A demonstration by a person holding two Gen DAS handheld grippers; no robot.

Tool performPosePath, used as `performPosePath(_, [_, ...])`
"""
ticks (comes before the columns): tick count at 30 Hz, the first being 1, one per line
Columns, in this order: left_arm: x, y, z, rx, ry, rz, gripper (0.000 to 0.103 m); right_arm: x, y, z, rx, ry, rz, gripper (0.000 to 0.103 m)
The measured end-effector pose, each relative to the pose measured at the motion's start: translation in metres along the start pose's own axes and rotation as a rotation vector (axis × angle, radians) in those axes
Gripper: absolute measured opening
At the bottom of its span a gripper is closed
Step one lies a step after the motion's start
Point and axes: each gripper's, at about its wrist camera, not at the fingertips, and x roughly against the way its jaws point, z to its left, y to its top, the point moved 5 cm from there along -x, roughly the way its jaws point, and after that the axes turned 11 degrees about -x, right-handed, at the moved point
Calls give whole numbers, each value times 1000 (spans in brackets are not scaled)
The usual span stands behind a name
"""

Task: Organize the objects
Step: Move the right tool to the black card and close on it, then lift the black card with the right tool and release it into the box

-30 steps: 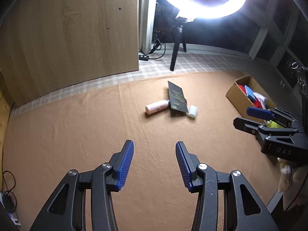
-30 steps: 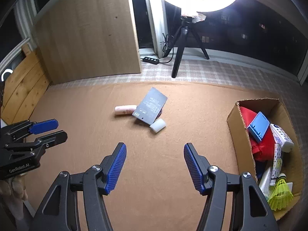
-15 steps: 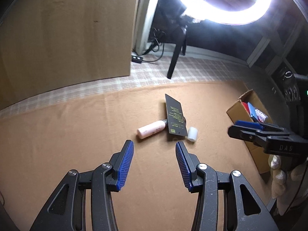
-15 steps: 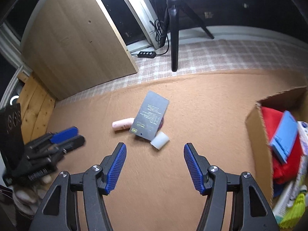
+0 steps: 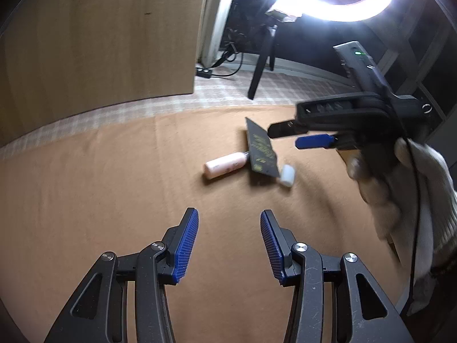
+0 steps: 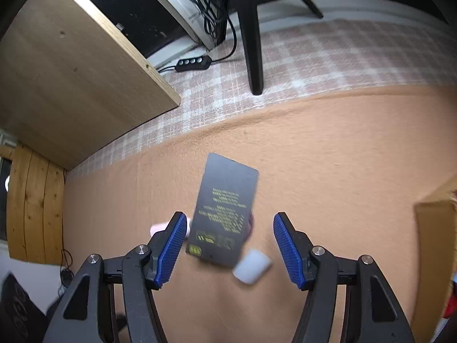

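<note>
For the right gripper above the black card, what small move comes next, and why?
Probably lower the right gripper straight down and close on the black card: its jaws are open and empty, the card lies between them, propped on the pink bottle and white cap.

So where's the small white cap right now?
The white cap lies on the tan mat, touching the black card's near corner, between the right gripper's open fingers in its wrist view.

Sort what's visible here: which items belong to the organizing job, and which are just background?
Job items:
black card
pink bottle
white cap
cardboard box
right tongs, open above the card
left tongs, open, empty

Background:
ring light
tripod
wooden board
power strip
</note>
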Motion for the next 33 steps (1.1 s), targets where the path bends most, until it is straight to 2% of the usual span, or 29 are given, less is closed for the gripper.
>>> performPosePath(10, [16,-25,36,47,22,-12,49,-26,13,14,-7,-78,3,60])
performPosePath(22, [23,-30,46,57,30,-25,49,-28,16,16,16,-110,-8,59])
performPosePath(24, [23,-30,46,59,35,-25,49,-27,17,17,13,-110,-10,58])
performPosePath(27, [24,-29,46,59,37,-26,49,-27,16,16,11,-98,-6,47])
performPosePath(33, [22,-28,45,58,38,-26,49,-25,14,15,18,-73,-3,47])
